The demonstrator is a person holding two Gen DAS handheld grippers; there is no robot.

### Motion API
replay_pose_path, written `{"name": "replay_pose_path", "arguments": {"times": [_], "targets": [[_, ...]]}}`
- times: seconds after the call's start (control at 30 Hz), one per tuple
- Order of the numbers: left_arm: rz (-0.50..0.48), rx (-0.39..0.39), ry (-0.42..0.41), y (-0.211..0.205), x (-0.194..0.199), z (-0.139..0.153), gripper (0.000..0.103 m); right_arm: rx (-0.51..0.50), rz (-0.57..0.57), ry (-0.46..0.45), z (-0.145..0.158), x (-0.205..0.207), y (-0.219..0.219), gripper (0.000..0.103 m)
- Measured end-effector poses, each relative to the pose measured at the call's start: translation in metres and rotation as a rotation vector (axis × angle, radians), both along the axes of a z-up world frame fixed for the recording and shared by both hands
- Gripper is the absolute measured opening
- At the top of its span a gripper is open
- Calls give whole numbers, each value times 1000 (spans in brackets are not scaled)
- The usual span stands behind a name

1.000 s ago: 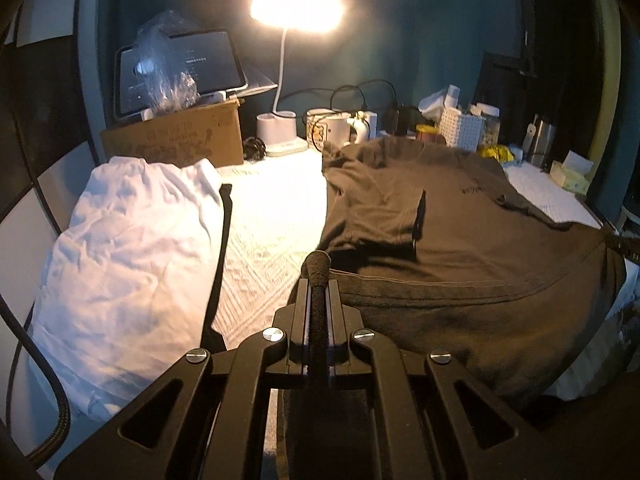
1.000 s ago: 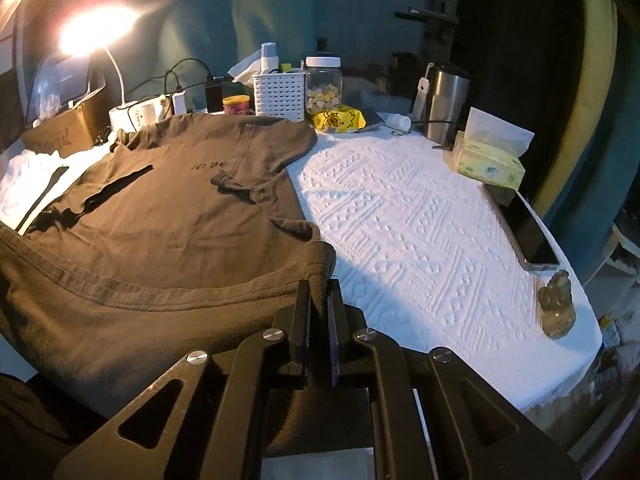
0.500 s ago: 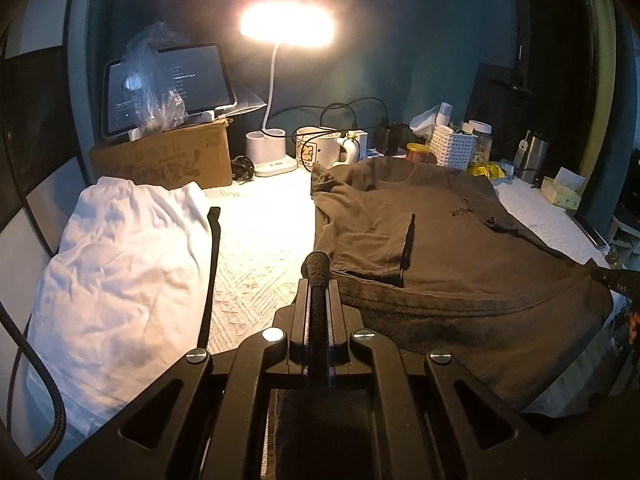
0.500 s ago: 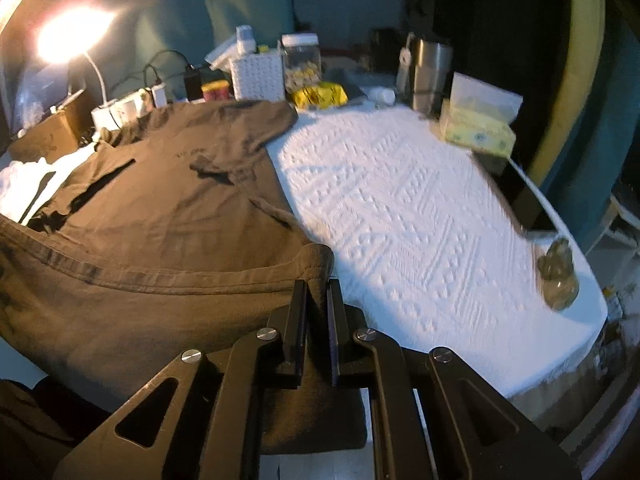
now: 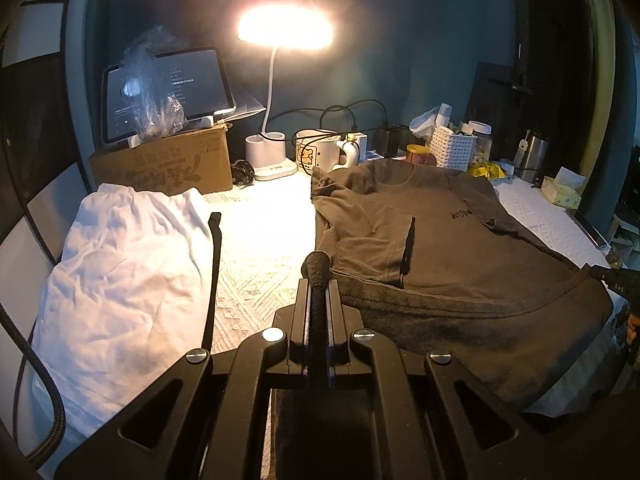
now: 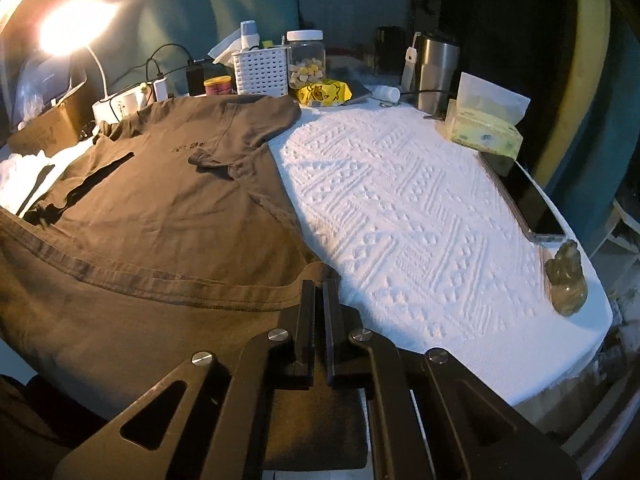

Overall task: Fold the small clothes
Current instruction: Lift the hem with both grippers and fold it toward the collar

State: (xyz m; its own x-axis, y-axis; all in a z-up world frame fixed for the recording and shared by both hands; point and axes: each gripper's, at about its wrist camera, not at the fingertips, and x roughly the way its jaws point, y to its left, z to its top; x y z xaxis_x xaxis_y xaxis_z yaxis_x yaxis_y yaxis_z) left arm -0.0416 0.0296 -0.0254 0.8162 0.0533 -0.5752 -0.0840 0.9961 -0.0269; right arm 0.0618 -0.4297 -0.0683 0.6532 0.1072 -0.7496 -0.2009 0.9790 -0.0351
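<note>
— What do we have at the far left?

— A crumpled white garment (image 5: 120, 272) lies on the table (image 5: 260, 248) just in front of a cardboard box (image 5: 168, 164). A tablet (image 5: 168, 96) stands on the box, and a lit desk lamp (image 5: 284, 28) glows behind a white mug (image 5: 316, 156).

— And our left claw (image 5: 318, 276)?

— We see its jaws pressed together on a dark bunch of cloth, the near left corner of the brown T-shirt (image 5: 452, 248). The shirt is spread over the middle of the table, neck toward the back, one sleeve folded in over its chest.

— Moving right, what about the other claw?

— Our right claw (image 6: 318, 292) has just been closing, and it pinches the shirt's hem at the near right corner; fabric sits between the jaws and hangs below them. From this side the brown T-shirt (image 6: 160, 208) covers the left half of the white textured cloth.

— What is past the shirt?

— Along the back we see a white perforated basket (image 6: 262, 70), a clear jar (image 6: 306, 60) and a steel tumbler (image 6: 436, 72). A tissue pack (image 6: 484, 128) sits near the right edge, then a phone (image 6: 528, 204) lying flat, and a small greenish figurine (image 6: 566, 280) just beside the phone's near end.
</note>
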Motion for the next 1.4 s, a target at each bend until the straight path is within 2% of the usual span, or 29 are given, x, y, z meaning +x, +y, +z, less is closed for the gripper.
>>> {"name": "replay_pose_path", "arguments": {"times": [0.3, 0.57, 0.93, 1.4], "targets": [[5, 3, -14, 3, 12, 10, 5, 16, 15, -31, 20, 6, 2, 3], [17, 14, -43, 9, 26, 23, 5, 58, 21, -96, 49, 22, 3, 3], [36, 36, -67, 19, 58, 32, 5, 59, 80, -158, 75, 67, 18, 3], [33, 86, -113, 32, 115, 45, 5, 46, 106, -219, 92, 130, 39, 3]]}}
